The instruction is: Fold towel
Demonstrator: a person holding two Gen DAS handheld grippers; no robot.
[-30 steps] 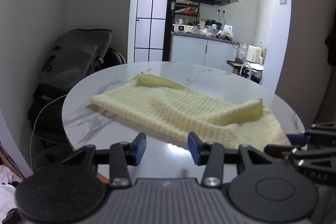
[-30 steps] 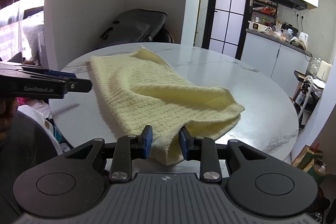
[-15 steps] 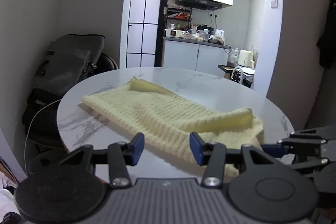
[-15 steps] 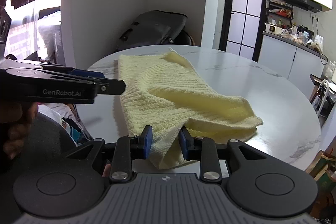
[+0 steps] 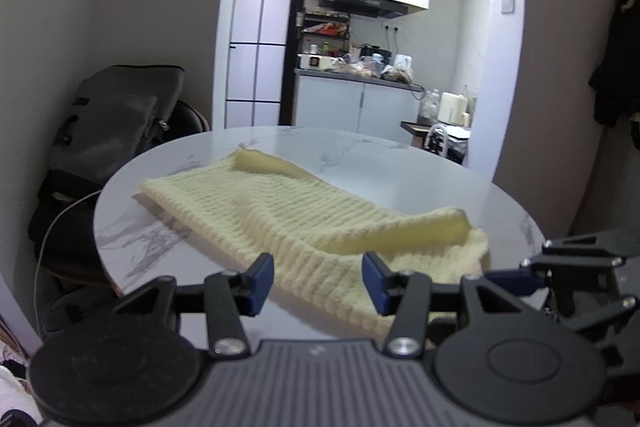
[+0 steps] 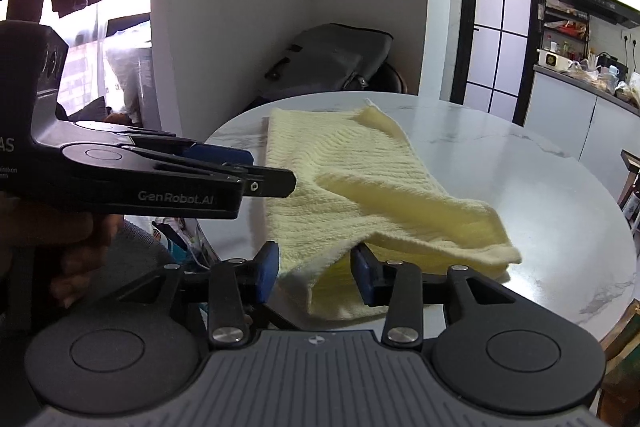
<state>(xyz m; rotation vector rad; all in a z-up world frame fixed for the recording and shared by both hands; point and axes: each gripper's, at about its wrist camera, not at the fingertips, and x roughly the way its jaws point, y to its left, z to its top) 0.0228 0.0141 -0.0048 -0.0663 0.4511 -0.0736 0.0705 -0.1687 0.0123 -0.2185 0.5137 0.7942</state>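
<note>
Right wrist: towel (image 6: 360,187) between opening right tongs (image 6: 316,275)

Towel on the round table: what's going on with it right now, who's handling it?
A person is working a yellow towel on the marble table with two grippers. The towel lies rumpled and partly doubled over, its near corner hanging off the table edge. The right hand-held gripper is opening, with that hanging corner between its jaws. The left hand-held gripper sits open at the towel's near edge, gripping nothing. The fold isn't tidy yet.
</note>
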